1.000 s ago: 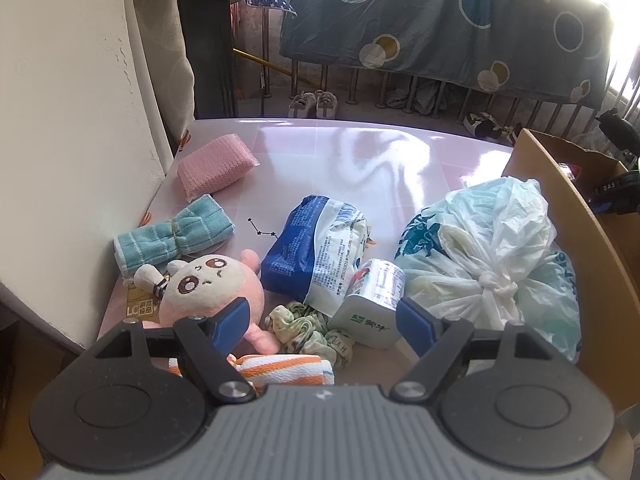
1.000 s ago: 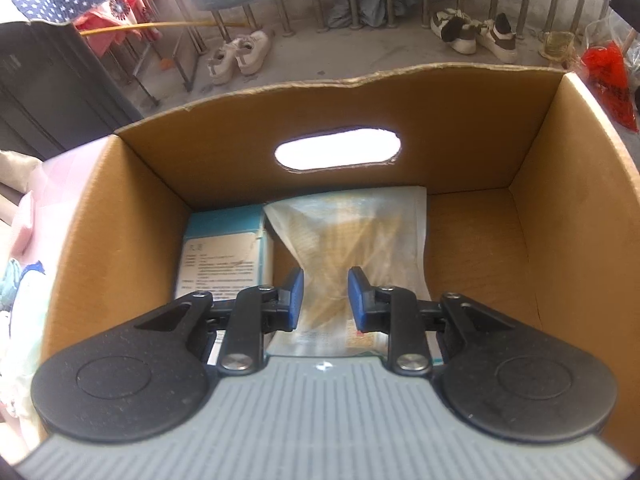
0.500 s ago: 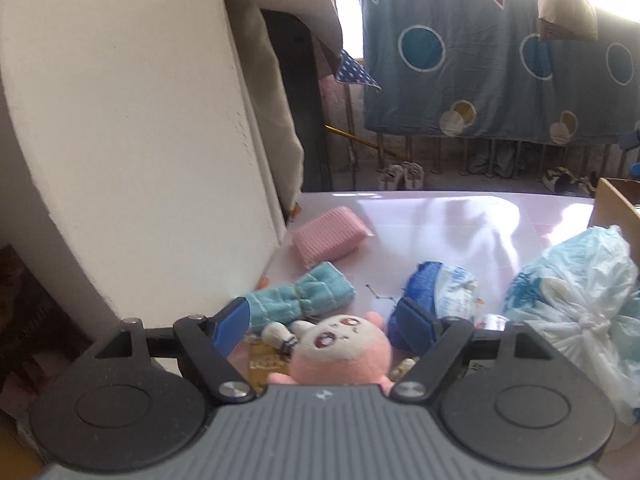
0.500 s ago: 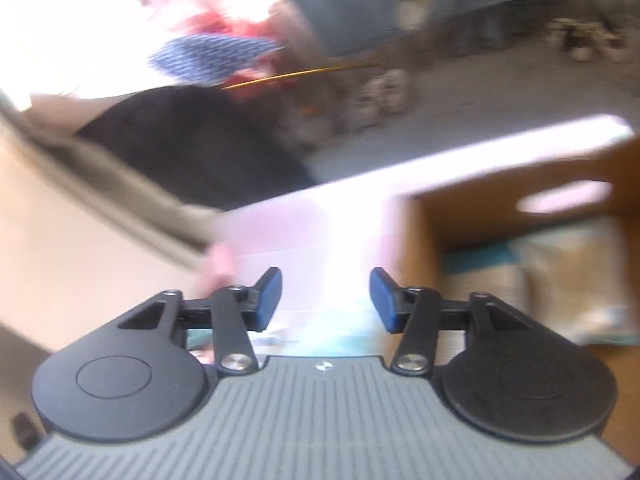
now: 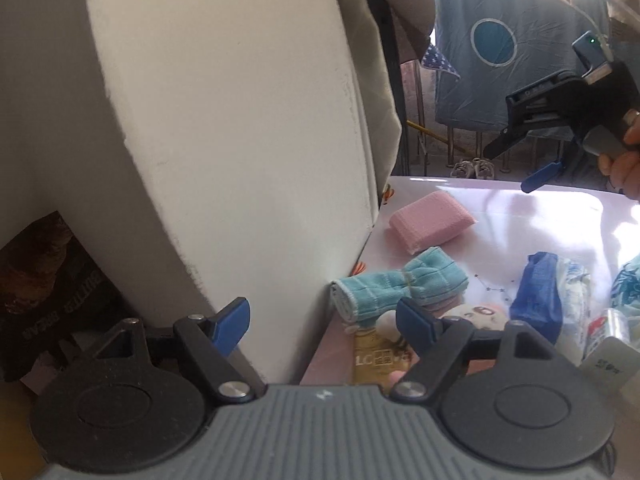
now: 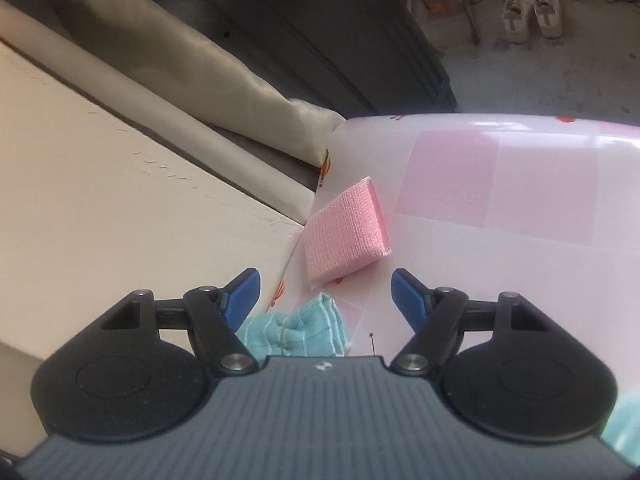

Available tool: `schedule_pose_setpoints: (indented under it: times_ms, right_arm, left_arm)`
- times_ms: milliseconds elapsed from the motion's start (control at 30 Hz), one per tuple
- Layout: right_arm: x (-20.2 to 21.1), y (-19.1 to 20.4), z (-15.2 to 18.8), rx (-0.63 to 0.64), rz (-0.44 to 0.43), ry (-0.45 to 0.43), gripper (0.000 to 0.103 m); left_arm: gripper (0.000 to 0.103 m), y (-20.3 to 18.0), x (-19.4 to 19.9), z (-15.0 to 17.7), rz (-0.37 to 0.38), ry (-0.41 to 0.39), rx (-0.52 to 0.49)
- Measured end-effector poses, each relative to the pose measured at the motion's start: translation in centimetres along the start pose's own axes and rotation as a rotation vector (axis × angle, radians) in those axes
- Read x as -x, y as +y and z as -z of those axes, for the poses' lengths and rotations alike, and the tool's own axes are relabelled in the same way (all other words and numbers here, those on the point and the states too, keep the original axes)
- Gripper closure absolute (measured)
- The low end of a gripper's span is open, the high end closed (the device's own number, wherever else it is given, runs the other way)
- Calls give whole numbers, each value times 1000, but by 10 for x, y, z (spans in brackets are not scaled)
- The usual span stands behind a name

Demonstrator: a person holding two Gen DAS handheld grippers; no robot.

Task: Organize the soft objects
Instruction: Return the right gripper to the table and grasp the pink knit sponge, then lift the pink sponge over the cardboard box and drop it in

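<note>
Both hand-held grippers spread, empty — only the left view shows the plush.

A white plastered wall fills the left. Beside it stands a pink-checked table, glossy under bright daylight from the far right. Beyond, a blue sheet with circles hangs on a railing, and pale sneakers sit on the grey concrete floor.

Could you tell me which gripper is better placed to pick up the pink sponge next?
Right. The right gripper is open, aimed at the pink sponge just ahead. The left gripper is open too, but points at the wall.
</note>
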State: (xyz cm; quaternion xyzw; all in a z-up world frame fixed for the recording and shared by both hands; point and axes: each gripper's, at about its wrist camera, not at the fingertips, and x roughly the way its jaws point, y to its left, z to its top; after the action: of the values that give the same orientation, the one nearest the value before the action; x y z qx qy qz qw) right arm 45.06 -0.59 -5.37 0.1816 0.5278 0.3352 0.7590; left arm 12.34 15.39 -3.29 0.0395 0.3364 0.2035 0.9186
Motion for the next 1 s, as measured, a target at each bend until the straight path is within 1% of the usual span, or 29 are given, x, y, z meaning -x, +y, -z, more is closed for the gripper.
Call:
schedule_pose_setpoints:
  times_ms: [133,200,267,300,333,367,400,433,467,500,567,633,733,800,900,933,1000]
  right_arm:
    - [-65,-19,-18,-52,38,25,30]
    - [-87,-26,-22,-67,54,34,30]
    - [-105,-31,-19,-74,67,41,31]
    - [-112,-29,-17,-60,74,43,38]
    - [-116,-26,-14,-34,87,42,47]
    - [-119,-22,-10,-4,107,46,70]
    - [-121,-19,-6,17,121,59,70]
    - [-123,-17,-3,19,121,55,71]
    - [-121,-15,-1,23,123,51,77]
    - [-118,-13,0,21,122,49,81]
    - [-107,-12,0,-8,105,47,83]
    - [-87,-8,1,-8,91,31,86]
    - [-40,2,7,2,72,-9,88]
    - [-2,8,15,0,39,-32,88]
    - [52,17,36,26,-3,-47,88]
    - [71,18,47,35,-16,-48,88]
    - [96,18,72,56,-41,-31,88]
  left_arm:
    - [22,23,-11,6,-18,29,47]
    - [22,31,-14,8,-24,35,61]
    - [22,35,-16,10,-26,39,64]
    - [22,37,-15,10,-27,41,65]
    - [22,38,-15,10,-25,40,67]
    - [22,38,-15,9,-23,39,70]
    - [22,38,-15,9,-19,39,73]
    - [22,37,-16,8,-13,37,75]
    - [22,37,-15,8,-7,34,75]
    - [22,36,-13,7,-2,31,74]
    - [22,34,-7,6,11,23,71]
    - [22,33,-1,5,31,19,75]
    - [22,34,12,5,56,5,91]
    - [22,36,21,5,73,-7,98]
    - [22,40,35,8,103,-19,115]
    - [22,41,40,9,117,-21,118]
    - [23,40,48,12,146,-18,110]
